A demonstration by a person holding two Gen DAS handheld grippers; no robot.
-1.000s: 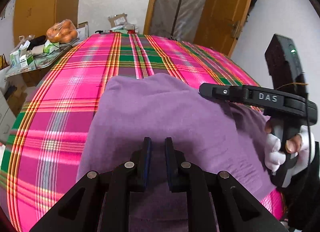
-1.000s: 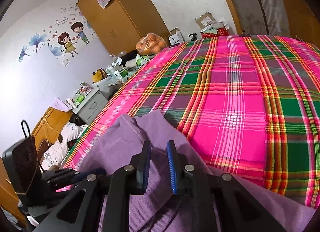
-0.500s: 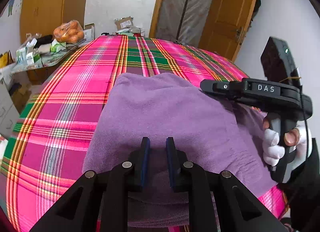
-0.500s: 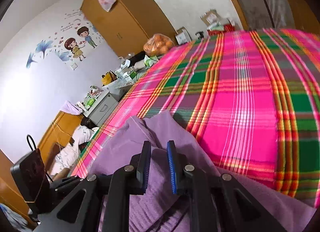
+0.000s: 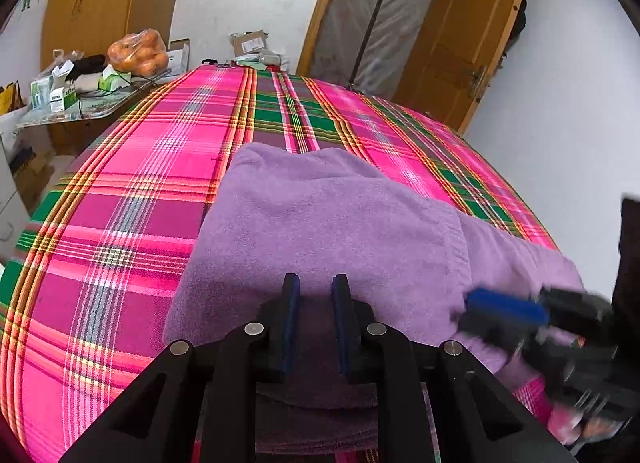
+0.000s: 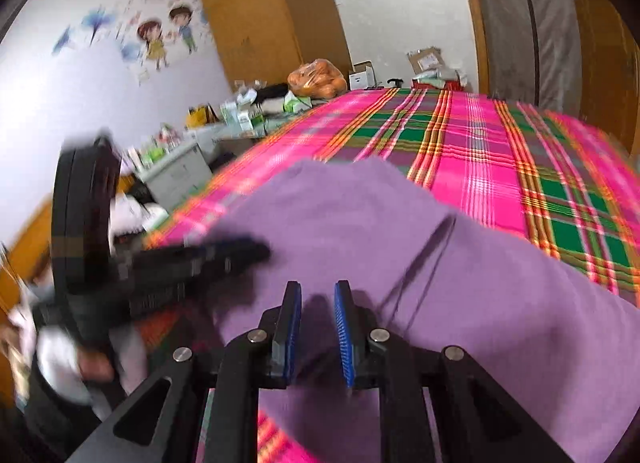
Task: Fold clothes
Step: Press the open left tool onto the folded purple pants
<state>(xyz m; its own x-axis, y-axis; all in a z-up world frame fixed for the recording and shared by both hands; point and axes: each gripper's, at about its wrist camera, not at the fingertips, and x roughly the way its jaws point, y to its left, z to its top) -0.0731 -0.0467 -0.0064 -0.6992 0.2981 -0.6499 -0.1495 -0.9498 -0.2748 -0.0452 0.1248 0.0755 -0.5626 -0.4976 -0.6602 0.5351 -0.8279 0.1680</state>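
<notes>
I am looking across a bedroom with wooden wardrobes and a door, where a pink and green plaid bedspread (image 5: 132, 191) is covering the bed that is serving as my folding surface. The purple garment (image 5: 320, 231) is lying on the near right part of it, already doubled, with an upper layer ending in a seam edge towards the right and a lower layer showing beyond it. I judge it is sitting close to the near edge so both tools can reach it easily.

My left gripper (image 5: 314, 295) is hovering over the near edge of the cloth, its blue pads standing a little apart with nothing between them. My right gripper (image 6: 318, 303) is hanging low over the fabric further right, likewise slightly parted and gripping nothing; in the left view it is showing as a blurred shape at the garment's near right corner, so I am guessing it is heading for that corner to start the next fold.

On the cluttered side table (image 5: 76, 115) at the far left, a clear plastic bag (image 5: 138, 51) is holding orange fruit, and small cartons are standing beside it
</notes>
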